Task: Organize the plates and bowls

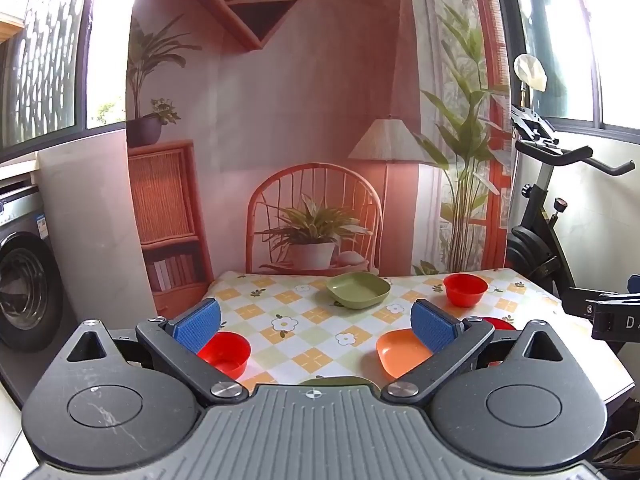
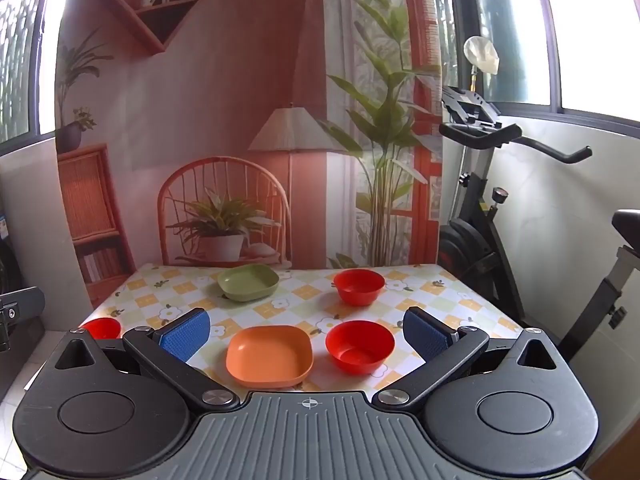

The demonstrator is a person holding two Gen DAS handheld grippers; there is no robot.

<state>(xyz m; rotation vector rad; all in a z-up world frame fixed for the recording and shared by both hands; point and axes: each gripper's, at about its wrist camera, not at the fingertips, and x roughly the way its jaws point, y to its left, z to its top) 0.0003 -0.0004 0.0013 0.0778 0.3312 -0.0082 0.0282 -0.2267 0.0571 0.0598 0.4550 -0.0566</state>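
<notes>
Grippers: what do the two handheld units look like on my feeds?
Both match. The left gripper and right gripper each have two black link arms with silver pivot bolts, tipped with blue textured pads. A grey ribbed body with a small crosshair mark sits between two round black housings. No cables, hands or sleeves show.

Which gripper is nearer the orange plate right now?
Right. The orange plate lies just ahead of the open right gripper, between its fingers. In the left gripper's view, it sits off by the right-hand finger.
</notes>
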